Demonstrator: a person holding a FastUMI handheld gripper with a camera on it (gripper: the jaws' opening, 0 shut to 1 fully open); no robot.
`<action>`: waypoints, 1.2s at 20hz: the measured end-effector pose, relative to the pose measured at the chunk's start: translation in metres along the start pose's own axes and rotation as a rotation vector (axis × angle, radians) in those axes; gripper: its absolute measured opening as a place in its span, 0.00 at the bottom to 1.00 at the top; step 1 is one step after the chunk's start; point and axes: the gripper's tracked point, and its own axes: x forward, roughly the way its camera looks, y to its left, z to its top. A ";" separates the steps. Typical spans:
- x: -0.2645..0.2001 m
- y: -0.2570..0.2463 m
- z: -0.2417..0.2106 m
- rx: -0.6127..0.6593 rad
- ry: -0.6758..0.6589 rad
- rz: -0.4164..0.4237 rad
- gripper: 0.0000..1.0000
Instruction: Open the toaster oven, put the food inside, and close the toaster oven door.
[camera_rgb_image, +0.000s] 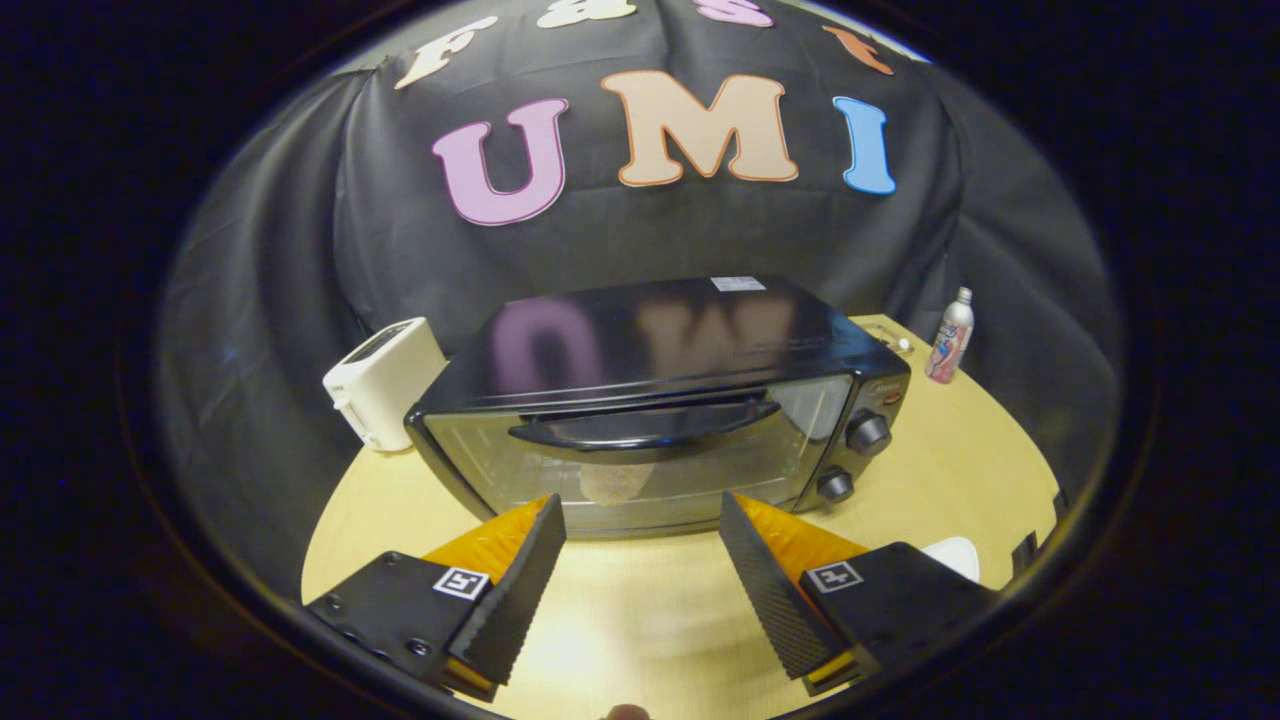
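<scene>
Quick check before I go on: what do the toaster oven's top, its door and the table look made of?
Toaster oven top: looks like glossy black painted metal, mirror-like reflections. Door: apparently clear glass, food visible through it, black handle likely plastic. Table: pale wood-look, smooth, probably laminate. Gripper open, empty.

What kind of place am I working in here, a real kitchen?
Likely a staged booth, not a kitchen: a black toaster oven and white toaster sit on a round wooden table backed by draped black cloth. The open gripper holds nothing.
</scene>
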 end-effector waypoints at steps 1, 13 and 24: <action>-0.002 -0.002 -0.001 0.001 0.001 -0.004 0.99; -0.033 -0.018 0.057 -0.017 -0.109 -0.047 0.99; -0.090 -0.031 0.196 -0.063 -0.385 -0.047 0.99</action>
